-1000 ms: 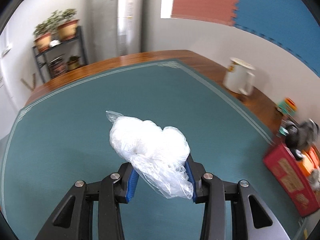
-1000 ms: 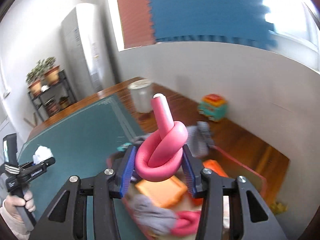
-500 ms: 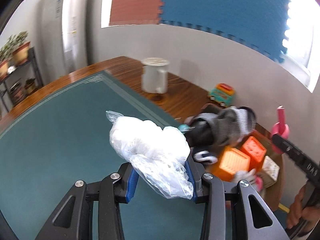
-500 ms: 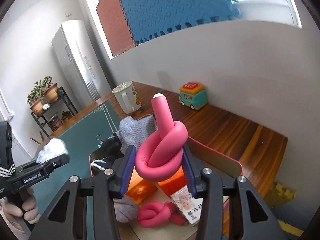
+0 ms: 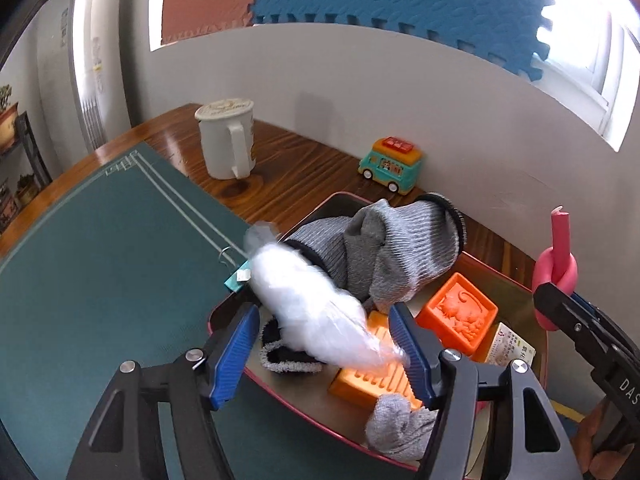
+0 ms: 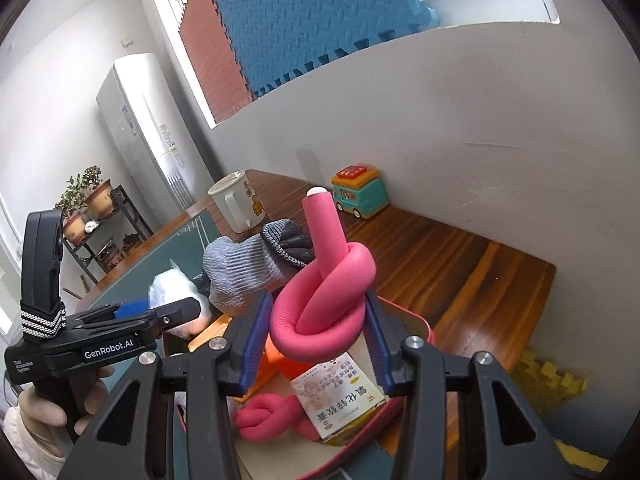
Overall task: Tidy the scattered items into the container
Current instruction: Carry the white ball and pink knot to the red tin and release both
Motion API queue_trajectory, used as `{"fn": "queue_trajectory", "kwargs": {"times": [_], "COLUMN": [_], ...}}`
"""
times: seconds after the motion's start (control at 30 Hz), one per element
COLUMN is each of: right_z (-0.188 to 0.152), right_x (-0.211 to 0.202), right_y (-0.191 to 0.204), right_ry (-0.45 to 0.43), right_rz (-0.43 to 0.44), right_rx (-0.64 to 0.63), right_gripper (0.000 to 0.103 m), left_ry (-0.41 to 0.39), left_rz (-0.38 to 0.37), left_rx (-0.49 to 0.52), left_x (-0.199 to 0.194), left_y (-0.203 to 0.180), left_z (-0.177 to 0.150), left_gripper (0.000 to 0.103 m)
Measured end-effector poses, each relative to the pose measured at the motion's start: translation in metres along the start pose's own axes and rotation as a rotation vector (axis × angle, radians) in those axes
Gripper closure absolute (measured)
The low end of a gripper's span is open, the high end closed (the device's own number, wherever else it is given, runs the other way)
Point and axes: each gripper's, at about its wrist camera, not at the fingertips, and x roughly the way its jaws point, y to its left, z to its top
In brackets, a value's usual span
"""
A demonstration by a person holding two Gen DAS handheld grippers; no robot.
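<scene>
Left gripper [image 5: 324, 344] spread wide; blurred white bag [image 5: 316, 308] loose between fingers, above red-rimmed container [image 5: 280, 390] holding grey socks [image 5: 384, 256], orange blocks [image 5: 460, 316].

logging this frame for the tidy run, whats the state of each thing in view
left gripper: open, fingers clear of the bag
bag of white stuffing: motion-blurred, falling over the container
right gripper: shut on the pink knotted foam tube
container: open-topped, part filled
grey socks: heaped in the container
orange blocks: lying in the container
mug: upright on the table
toy bus: on its wheels by the wall
</scene>
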Motion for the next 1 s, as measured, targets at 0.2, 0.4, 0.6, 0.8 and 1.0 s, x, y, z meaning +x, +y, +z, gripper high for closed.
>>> {"fn": "queue_trajectory", "kwargs": {"times": [0.2, 0.4, 0.6, 0.8, 1.0], "right_z": [0.010, 0.034, 0.050, 0.041, 0.027], "right_x": [0.010, 0.023, 0.070, 0.095, 0.116], "right_y": [0.014, 0.041, 0.061, 0.070, 0.063], "right_ry": [0.013, 0.025, 0.159, 0.253, 0.378], "right_rz": [0.035, 0.072, 0.074, 0.010, 0.010], "right_rx": [-0.038, -0.119, -0.188, -0.253, -0.242], "right_gripper": [0.054, 0.054, 0.054, 0.054, 0.054], "left_ry": [-0.048, -0.085, -0.105, -0.102, -0.080], "left_rz": [0.016, -0.009, -0.030, -0.025, -0.024], "left_rx": [-0.070, -0.059, -0.059, -0.063, -0.061], "left_x": [-0.011, -0.029, -0.040, -0.041, -0.037], "left_y": [0.023, 0.027, 0.033, 0.043, 0.044], "left_z": [-0.003, -0.007, -0.010, -0.013, -0.018], "left_gripper": [0.034, 0.034, 0.034, 0.034, 0.034]}}
